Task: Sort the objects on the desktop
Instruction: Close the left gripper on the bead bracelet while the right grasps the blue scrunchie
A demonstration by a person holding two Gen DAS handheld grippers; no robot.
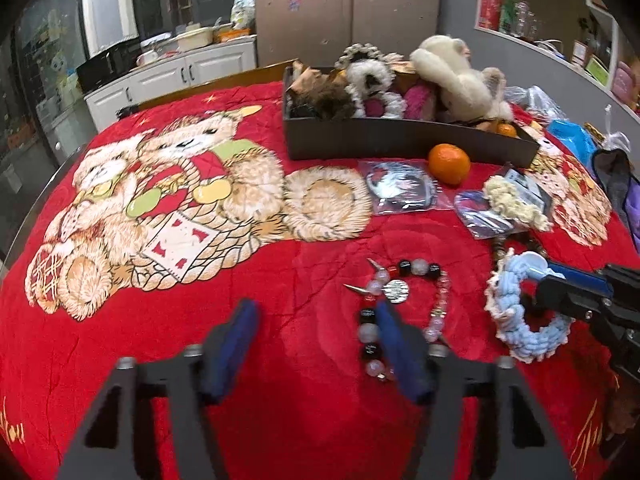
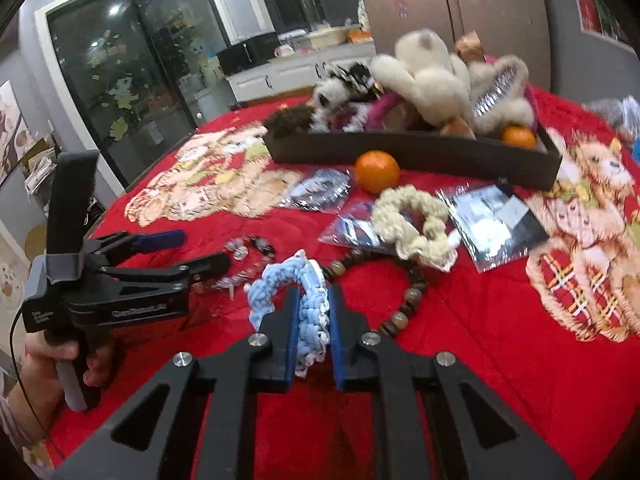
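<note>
On the red blanket [image 2: 480,320], right claw [image 2: 314,320] clamps blue scrunchie [image 2: 276,284].

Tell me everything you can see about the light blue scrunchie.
The light blue scrunchie is a chunky ring of knitted or crocheted yarn, pale blue with a whitish frilled edge. It looks soft and squashable. The right tool is shut on one side of the ring, pinching it between its blue pads. It sits low over the red blanket, beside a brown bead bracelet; whether it is lifted clear is unclear.
</note>
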